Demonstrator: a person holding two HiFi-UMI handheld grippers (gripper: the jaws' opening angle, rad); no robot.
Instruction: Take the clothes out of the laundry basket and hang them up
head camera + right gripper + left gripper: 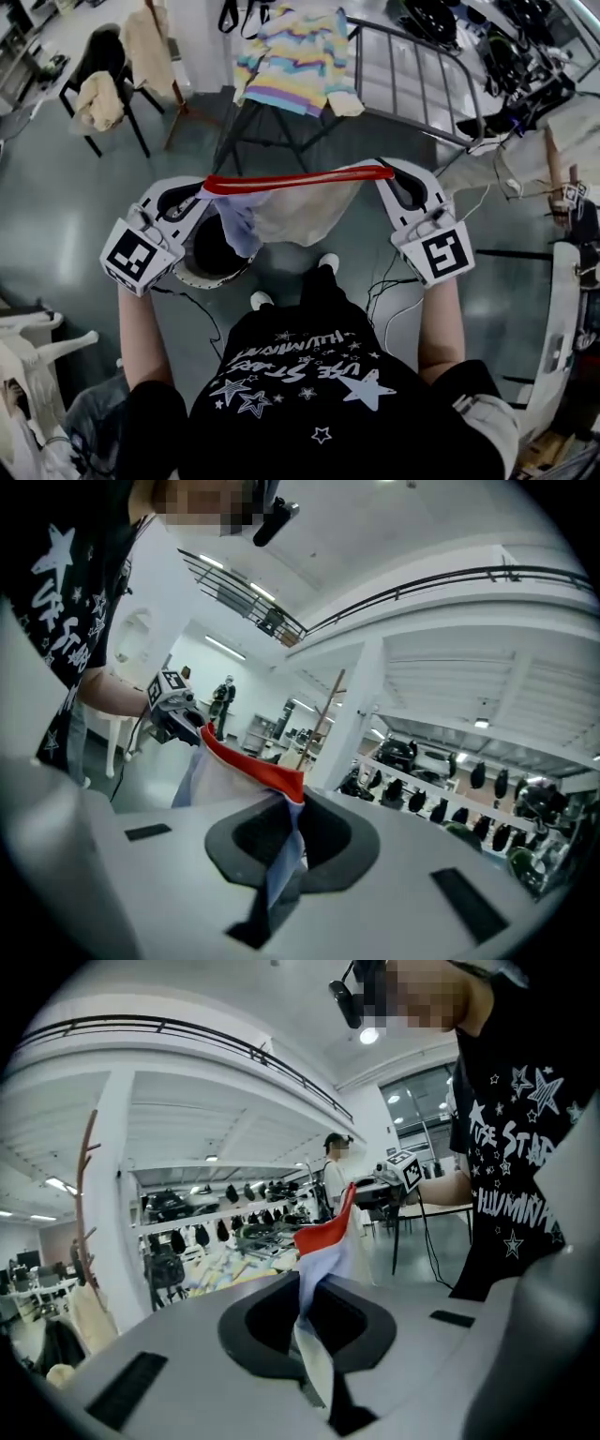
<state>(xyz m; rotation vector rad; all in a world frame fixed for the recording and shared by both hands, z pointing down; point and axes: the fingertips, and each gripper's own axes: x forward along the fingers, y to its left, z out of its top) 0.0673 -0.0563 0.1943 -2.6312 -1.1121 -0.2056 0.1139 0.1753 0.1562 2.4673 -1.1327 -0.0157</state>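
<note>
One red-banded garment (298, 179) is held taut above the laundry basket (214, 281), clamped at either end by the left gripper (208, 189) and right gripper (386, 174) — a striped sweater (295, 56) is already draped on the rack (412, 49), this piece is yet to be hung, and the basket's contents are largely hidden.

Two grippers show, the left gripper (206, 190) and the right gripper (386, 174), with one red-banded garment (281, 214) between them. There is one laundry basket (211, 279), one drying rack (422, 84) bearing one striped sweater (295, 61), and one black chair (111, 47) carrying one beige cloth (98, 101).
</note>
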